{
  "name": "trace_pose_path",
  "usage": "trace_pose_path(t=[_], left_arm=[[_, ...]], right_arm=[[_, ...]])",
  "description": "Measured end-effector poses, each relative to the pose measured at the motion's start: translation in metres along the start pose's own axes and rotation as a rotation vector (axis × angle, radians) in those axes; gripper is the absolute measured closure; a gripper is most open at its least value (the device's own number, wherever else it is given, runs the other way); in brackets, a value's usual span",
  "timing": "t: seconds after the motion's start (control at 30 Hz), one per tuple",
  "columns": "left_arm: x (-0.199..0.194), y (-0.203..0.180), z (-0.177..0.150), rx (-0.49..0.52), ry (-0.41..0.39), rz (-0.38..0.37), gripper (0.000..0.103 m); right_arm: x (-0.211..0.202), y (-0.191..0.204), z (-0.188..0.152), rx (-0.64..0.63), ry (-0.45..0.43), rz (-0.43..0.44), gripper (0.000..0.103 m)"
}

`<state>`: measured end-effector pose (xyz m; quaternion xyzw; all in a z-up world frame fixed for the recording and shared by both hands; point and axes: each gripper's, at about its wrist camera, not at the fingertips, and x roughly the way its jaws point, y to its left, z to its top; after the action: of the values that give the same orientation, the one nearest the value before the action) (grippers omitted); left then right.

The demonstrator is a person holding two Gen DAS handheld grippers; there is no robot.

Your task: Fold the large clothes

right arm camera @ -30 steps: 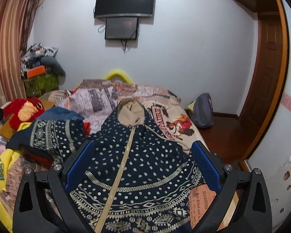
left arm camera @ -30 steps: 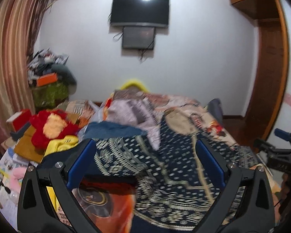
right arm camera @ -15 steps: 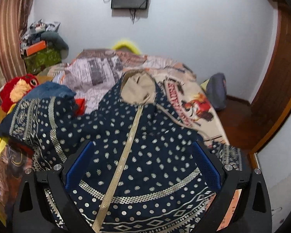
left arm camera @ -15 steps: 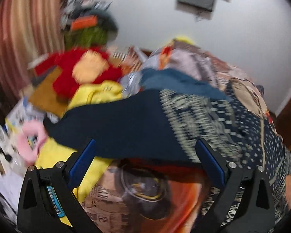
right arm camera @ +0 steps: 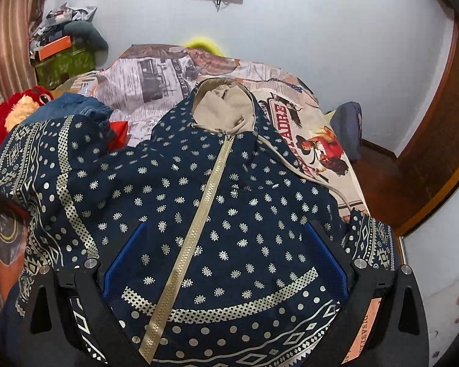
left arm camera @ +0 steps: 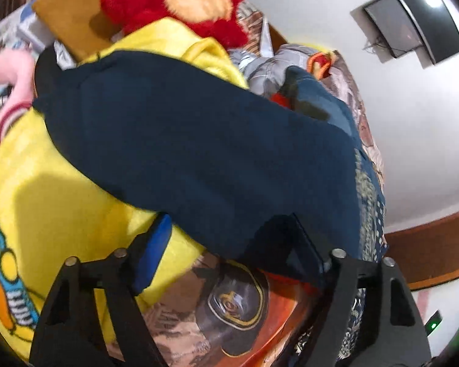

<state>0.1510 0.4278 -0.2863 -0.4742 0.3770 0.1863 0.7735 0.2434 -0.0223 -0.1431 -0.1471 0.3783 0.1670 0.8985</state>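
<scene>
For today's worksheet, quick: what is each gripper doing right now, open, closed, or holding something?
Left gripper: jaws just closing around the navy sleeve, not yet clamped.
Right gripper: open above the hoodie, holding nothing.

We see the hooded jacket spread on the bed, its hood at twelve o'clock toward the wall, its hem at six. One sleeve reaches to nine o'clock, over a folded garment. A plush toy sits at ten o'clock, a backpack at two. In the left wrist view the sleeve lies across a blanket.
</scene>
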Motion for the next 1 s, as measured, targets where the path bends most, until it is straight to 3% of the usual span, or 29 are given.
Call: trace_pose_path(t=[0.13,0.23,0.33,0.4,0.5,0.6,0.7,0.83,1.0], left_arm=[[0.008,0.015,0.004,-0.089,0.020,-0.056,0.031],[0.004,0.020,0.006,-0.115,-0.008,-0.065,0.036],[-0.002,0.014,0.013,-0.061,-0.076,0.050,0.063],[-0.006,0.001,0.014,0.009,-0.142,0.183,0.089],[-0.015,-0.030,0.013,0.139,-0.230,0.342,0.099],[-0.038,-0.071,0.011,0.263,-0.335,0.390,0.101],[-0.065,-0.117,0.011,0.357,-0.426,0.338,0.101],[-0.097,-0.190,-0.001,0.464,-0.512,0.199,0.101],[-0.103,-0.281,-0.023,0.603,-0.505,0.052,0.101]], right_arm=[[0.003,0.002,-0.003,0.001,0.013,-0.009,0.004],[0.004,0.003,-0.003,0.002,0.014,-0.018,0.004],[0.002,0.003,-0.003,0.002,0.015,-0.021,0.004],[-0.001,0.003,-0.002,0.000,0.012,-0.024,0.004],[-0.012,0.005,-0.001,-0.014,-0.015,-0.044,0.004],[-0.024,0.003,0.002,-0.025,-0.046,-0.055,0.004],[-0.033,-0.002,0.003,-0.021,-0.065,-0.055,0.004],[-0.041,-0.015,-0.002,0.008,-0.078,-0.053,0.004],[-0.050,-0.030,-0.010,0.027,-0.086,-0.055,0.004]])
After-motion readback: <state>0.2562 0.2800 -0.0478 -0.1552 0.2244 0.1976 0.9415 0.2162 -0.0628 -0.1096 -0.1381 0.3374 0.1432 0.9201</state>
